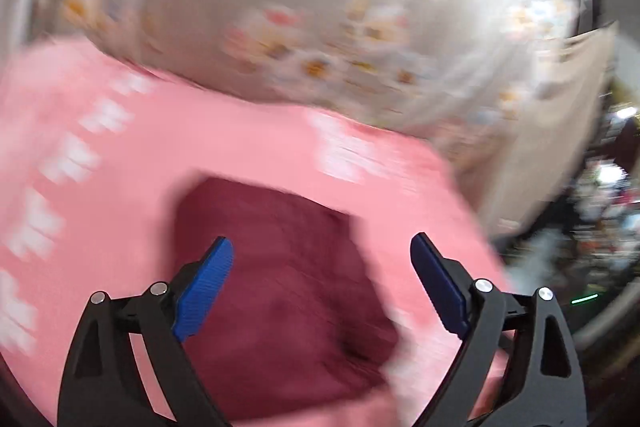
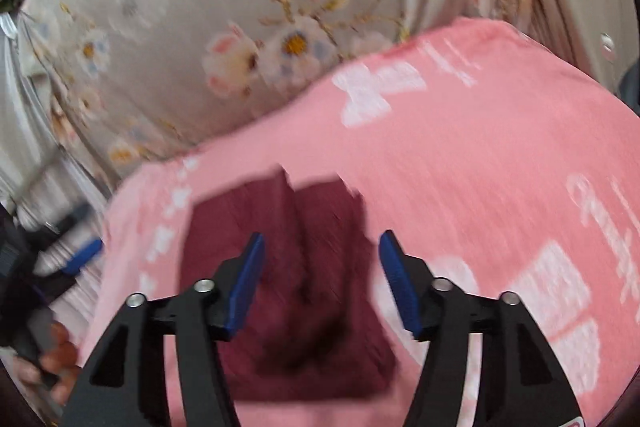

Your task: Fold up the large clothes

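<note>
While both the left gripper (image 1: 322,283) and right gripper (image 2: 320,281) hang spread and empty above it, the maroon garment (image 2: 288,287) lies folded on the pink blanket (image 2: 480,163), looking soft, light and limp, best pinched at an edge.

- Left gripper (image 1: 322,283) has its jaws spread, nothing between them, hanging clear above the dark red folded garment (image 1: 288,291).
- Right gripper (image 2: 322,281) likewise parted, with free air over the same garment.
- Pink cloth (image 2: 480,155) lies flat all round, an easy passage.
- Floral curtain (image 2: 180,7) closes off the far side.
- A hand (image 2: 52,359) crowds the right view's lower left edge.
</note>
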